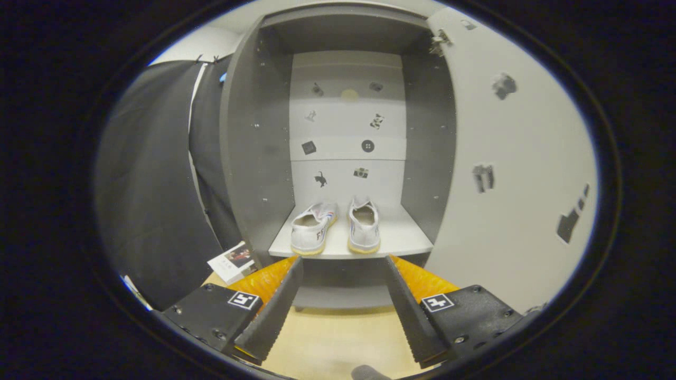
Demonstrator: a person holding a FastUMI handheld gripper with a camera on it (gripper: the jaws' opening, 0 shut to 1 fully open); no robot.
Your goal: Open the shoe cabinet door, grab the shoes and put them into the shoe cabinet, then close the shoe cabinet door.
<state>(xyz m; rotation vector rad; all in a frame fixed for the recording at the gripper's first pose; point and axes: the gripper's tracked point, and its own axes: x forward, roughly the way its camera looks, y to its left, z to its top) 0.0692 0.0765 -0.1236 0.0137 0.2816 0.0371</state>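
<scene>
Over on the left hangs the dark booth cloth (pixel 153 174), and at its foot a small booklet (pixel 232 262) lies on the pale wooden floor (pixel 332 343) right by the cabinet's corner. Moving across, the shoe cabinet (pixel 253 158) stands open, grey side walls, white back panel dotted with little stickers. On its white shelf (pixel 406 237) sit two white shoes, side by side. The left shoe (pixel 312 227) runs front to back but angles a touch, heel toward us, toe swung slightly rightward into the cabinet. The right shoe (pixel 363 225) lies straight, heel out, toe to the back panel. Below and nearer, the gripper (pixel 343 303) hangs with its two fingers spread wide apart, holding nothing, the shoes well beyond the tips. Far right, the door (pixel 517 174) is swung fully open, more stickers on its inner face.
</scene>
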